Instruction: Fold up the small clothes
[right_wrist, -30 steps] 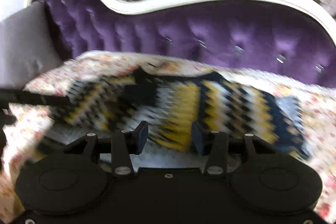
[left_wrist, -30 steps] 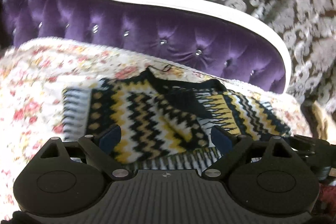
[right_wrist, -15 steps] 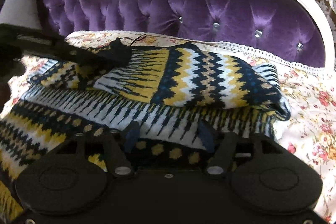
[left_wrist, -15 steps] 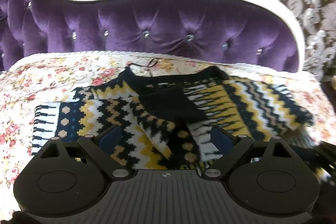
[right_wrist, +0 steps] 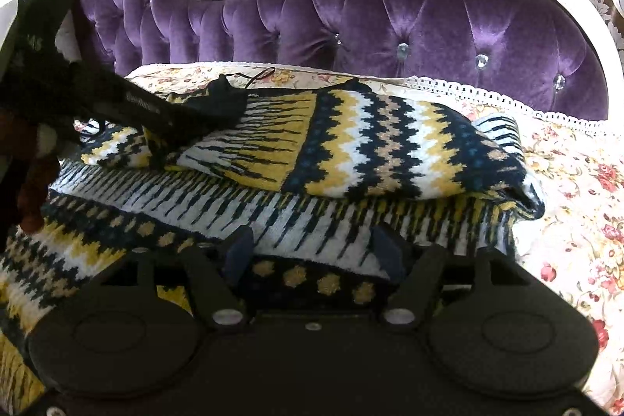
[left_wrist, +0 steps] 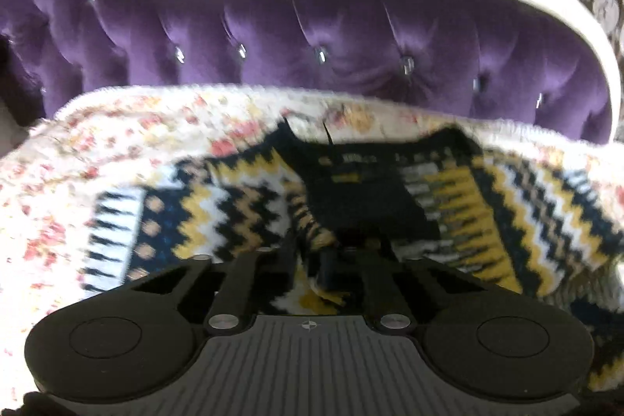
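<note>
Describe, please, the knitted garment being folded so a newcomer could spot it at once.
Start at the purple tufted sofa; its seat is covered by a floral blanket. On that blanket lies the sweater, the only knitted piece there, banded in navy, mustard and white zigzags, with one sleeve folded across its body.

Counted: one patterned sweater point(right_wrist: 351, 151), two claws — left claw point(left_wrist: 308, 260), right claw point(right_wrist: 312, 252) — one purple sofa point(right_wrist: 390, 14), one floral cover point(right_wrist: 577, 221).
</note>
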`<move>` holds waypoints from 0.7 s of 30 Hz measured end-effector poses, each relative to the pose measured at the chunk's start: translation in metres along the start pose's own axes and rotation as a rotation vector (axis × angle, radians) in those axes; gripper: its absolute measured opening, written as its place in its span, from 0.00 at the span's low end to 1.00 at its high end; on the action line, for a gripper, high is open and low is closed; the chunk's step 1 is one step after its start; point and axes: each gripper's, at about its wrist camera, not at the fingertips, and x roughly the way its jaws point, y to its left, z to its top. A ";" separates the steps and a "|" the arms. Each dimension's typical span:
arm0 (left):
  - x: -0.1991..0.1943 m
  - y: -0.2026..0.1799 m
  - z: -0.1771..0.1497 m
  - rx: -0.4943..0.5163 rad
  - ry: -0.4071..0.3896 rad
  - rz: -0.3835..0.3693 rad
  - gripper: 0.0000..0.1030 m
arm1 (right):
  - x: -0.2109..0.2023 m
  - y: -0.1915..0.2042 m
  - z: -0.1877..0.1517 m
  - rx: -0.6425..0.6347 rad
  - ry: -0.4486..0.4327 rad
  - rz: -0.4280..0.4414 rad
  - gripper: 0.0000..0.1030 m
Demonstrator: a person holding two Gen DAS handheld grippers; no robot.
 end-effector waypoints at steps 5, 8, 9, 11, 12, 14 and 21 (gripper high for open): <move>-0.036 0.040 -0.009 -0.138 -0.068 -0.003 0.09 | -0.001 -0.001 0.000 0.003 0.000 0.002 0.68; -0.024 0.066 -0.025 -0.155 -0.001 0.013 0.11 | -0.001 0.000 0.000 0.000 0.000 0.000 0.68; -0.018 0.073 -0.029 -0.165 0.022 0.014 0.11 | -0.001 0.000 0.000 -0.001 0.001 0.000 0.68; -0.009 0.088 -0.040 -0.205 0.042 0.000 0.13 | 0.000 0.001 0.000 -0.004 0.002 -0.002 0.68; -0.009 0.093 -0.043 -0.216 0.022 -0.025 0.13 | 0.000 0.001 0.000 -0.003 0.002 -0.001 0.68; -0.010 0.095 -0.046 -0.201 0.006 -0.044 0.13 | -0.001 0.000 0.000 -0.003 0.002 0.000 0.68; -0.011 0.104 -0.064 -0.221 -0.081 -0.102 0.13 | -0.001 0.000 0.000 -0.010 0.005 0.001 0.70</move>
